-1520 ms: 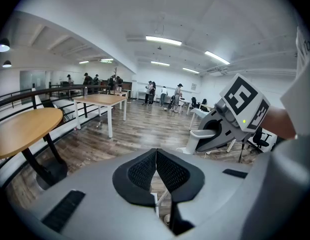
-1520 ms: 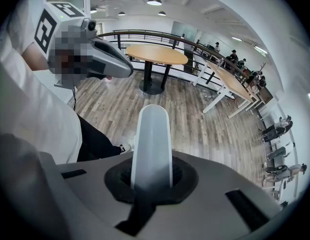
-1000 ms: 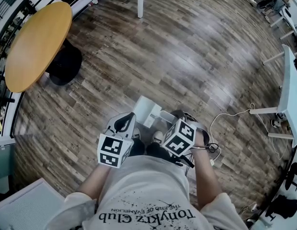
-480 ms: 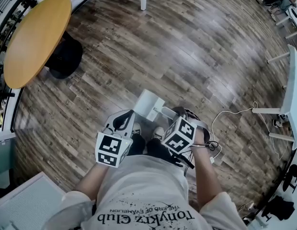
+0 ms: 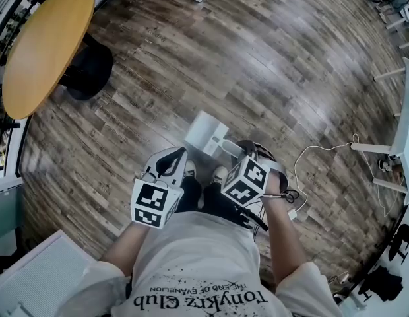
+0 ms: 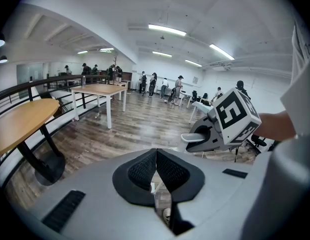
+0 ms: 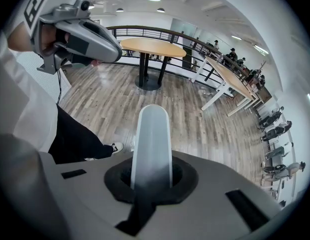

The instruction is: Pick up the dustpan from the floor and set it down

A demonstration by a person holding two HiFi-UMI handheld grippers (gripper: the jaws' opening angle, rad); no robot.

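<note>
Your right gripper [image 7: 151, 178] clamps the dustpan [image 5: 205, 132] by its handle [image 7: 151, 141], so it hangs, probably clear of the floor [image 5: 270, 65]; your left gripper [image 6: 156, 170] is closed, empty.

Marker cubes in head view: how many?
2. The left cube sits low, centre-left. The right cube is just right of it, slightly higher, near the dustpan. None look hidden.

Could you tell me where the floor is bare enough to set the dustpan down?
Bare wood floor stretches ahead of the dustpan, between the round table and the white table legs. It is crowded by the shoes and the white cable on the right.
</note>
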